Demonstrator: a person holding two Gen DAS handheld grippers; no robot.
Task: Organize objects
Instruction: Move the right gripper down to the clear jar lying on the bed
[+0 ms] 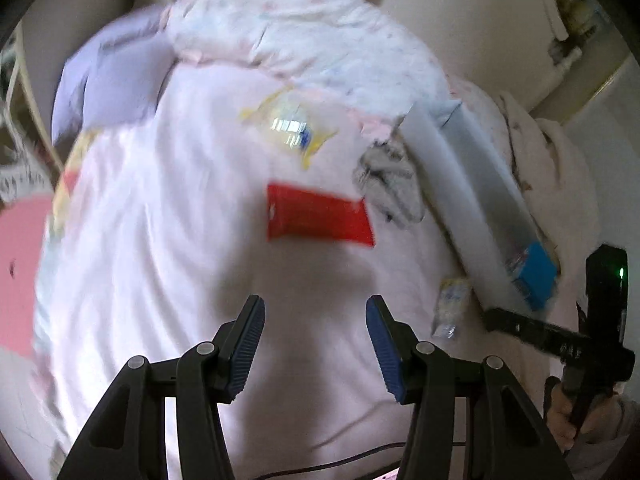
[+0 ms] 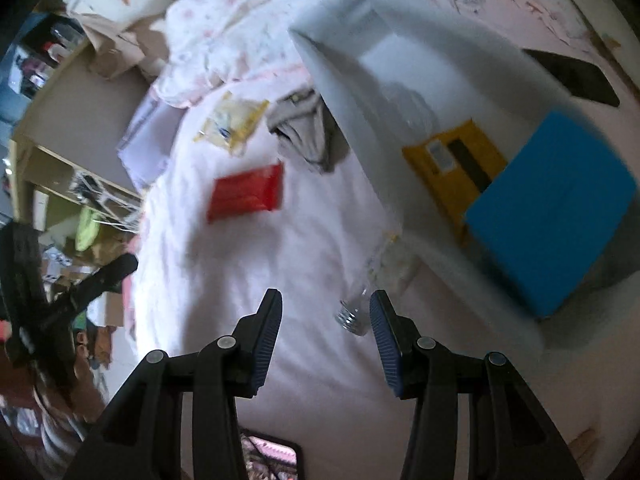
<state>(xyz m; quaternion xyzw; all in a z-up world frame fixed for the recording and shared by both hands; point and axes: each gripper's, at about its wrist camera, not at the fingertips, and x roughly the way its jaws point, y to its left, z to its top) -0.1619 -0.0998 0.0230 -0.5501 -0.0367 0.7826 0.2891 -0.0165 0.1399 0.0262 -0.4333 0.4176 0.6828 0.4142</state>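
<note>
A red packet (image 1: 320, 218) (image 2: 248, 194) lies flat on the pale pink bedsheet (image 1: 180, 240). Beyond it are a yellow-edged clear packet (image 1: 290, 128) (image 2: 232, 124) and a crumpled grey cloth (image 1: 386, 184) (image 2: 306, 128). My left gripper (image 1: 315, 320) hovers open above bare sheet, short of the red packet, with nothing between its pads. My right gripper (image 2: 326, 312) is also open. A clear plastic bottle (image 2: 360, 304) lies on the sheet just inside its right finger, ungripped. A white open box (image 1: 460, 184) (image 2: 340, 80) holds a blue carton (image 2: 556, 208) and a yellow packet (image 2: 456, 160).
A rumpled floral quilt (image 1: 300, 28) and a lilac pillow (image 1: 112, 72) fill the bed's far end. A hand (image 1: 564, 412) holds the right tool's black frame (image 1: 560, 336) beside the box. A dark slab (image 2: 572, 76) lies past the box. Cluttered shelves (image 2: 80, 184) stand off the bed's left.
</note>
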